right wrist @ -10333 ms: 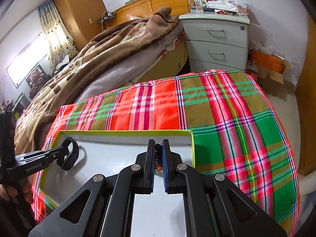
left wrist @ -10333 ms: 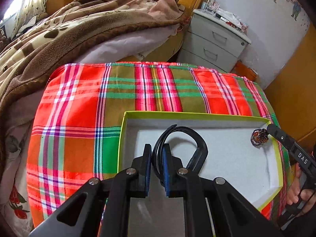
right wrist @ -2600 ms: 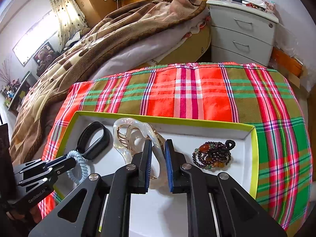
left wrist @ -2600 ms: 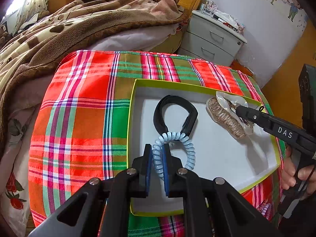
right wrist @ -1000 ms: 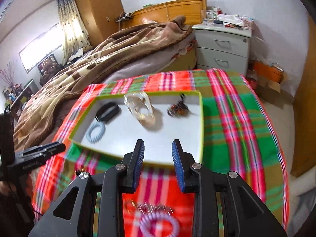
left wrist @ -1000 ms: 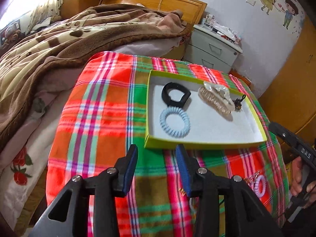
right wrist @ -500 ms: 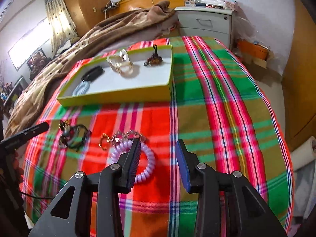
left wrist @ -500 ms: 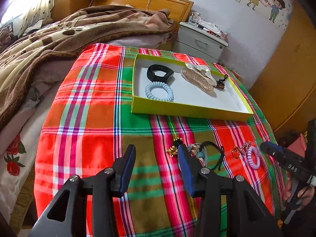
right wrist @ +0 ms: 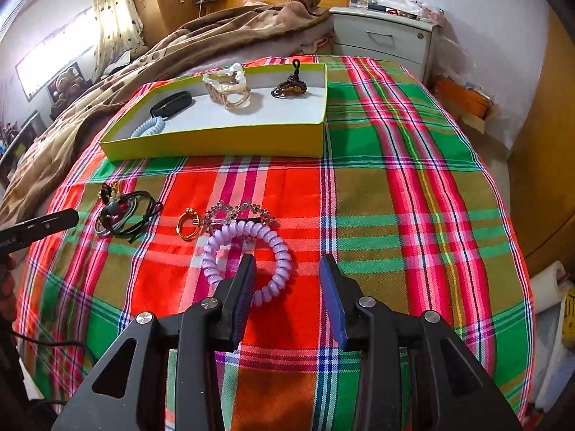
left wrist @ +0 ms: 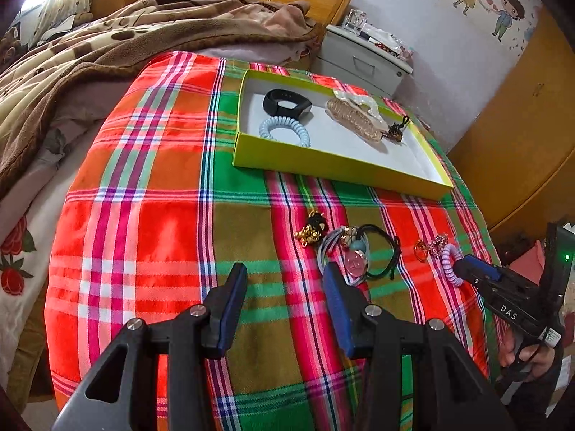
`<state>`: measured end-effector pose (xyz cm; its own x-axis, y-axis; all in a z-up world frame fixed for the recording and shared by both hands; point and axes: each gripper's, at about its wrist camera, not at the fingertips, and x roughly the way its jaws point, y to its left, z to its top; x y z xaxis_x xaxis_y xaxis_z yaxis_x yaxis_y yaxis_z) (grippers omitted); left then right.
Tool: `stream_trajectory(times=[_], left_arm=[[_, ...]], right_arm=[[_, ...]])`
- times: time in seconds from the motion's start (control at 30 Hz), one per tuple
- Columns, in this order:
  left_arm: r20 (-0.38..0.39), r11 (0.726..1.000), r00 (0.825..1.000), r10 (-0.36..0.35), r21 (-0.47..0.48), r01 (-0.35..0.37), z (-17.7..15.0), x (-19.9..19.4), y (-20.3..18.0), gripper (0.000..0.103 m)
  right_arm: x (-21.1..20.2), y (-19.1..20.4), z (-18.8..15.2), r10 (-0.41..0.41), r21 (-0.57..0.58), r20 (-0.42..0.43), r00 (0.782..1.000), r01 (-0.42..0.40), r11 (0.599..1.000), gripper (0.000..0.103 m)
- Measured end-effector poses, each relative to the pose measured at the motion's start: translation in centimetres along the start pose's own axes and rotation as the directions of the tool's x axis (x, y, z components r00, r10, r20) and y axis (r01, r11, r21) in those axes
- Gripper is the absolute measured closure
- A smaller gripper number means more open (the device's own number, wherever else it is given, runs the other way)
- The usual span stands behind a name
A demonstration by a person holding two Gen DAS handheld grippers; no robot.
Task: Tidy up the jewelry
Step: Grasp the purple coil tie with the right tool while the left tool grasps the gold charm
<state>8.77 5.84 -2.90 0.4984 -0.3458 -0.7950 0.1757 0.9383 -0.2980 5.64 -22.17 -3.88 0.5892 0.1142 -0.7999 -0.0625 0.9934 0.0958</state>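
I am hovering my released right gripper just near-right of the purple coil tie (left gripper also released, farther off).

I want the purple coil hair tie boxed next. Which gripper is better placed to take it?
Right. The right gripper is open with one finger already over the purple coil hair tie; the left gripper, also open, faces the black-and-grey hair ties.

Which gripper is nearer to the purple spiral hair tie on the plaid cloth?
Right. The right gripper hangs open directly over the purple spiral hair tie, one finger overlapping its coil. The left gripper is open further left, near the bundle of dark hair ties.
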Motion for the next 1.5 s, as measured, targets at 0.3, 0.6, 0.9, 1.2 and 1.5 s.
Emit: stream_trajectory(times=[0.3,0.6,0.9,1.2,1.5], left_arm=[[-0.009,1.000,1.000,0.012,-0.020,-0.012,-0.2,0.1,0.1,0.057],[-0.006,1.000,1.000,0.015,-0.009,-0.015,0.2,0.2,-0.1,0.057],[0.009,1.000,1.000,0.019,0.019,-0.019,1.2,0.4,-0.4,0.057],[-0.011,0.998,1.000,0.027,0.065,-0.026,2.7,2.1,-1.7,0.057],[-0.036,0.993,0.997,0.075,0.096,-0.071,3.0,3.6,-2.5,0.059]], right_arm=[[-0.4,-0.6,-0.6,-0.038,-0.007,0.014,0.999,0.038,0.999,0.092],[-1.8,-2.7,-0.4,-0.030,0.084,0.068,0.997,0.025,0.996,0.093],[-2.8,-3.1,0.0,-0.022,0.113,0.107,0.994,0.010,0.994,0.093],[-2.5,-2.5,0.5,-0.012,0.103,0.111,0.994,0.000,0.995,0.093],[-2.3,-2.4,0.7,-0.003,0.104,0.114,0.994,-0.009,0.995,0.093]])
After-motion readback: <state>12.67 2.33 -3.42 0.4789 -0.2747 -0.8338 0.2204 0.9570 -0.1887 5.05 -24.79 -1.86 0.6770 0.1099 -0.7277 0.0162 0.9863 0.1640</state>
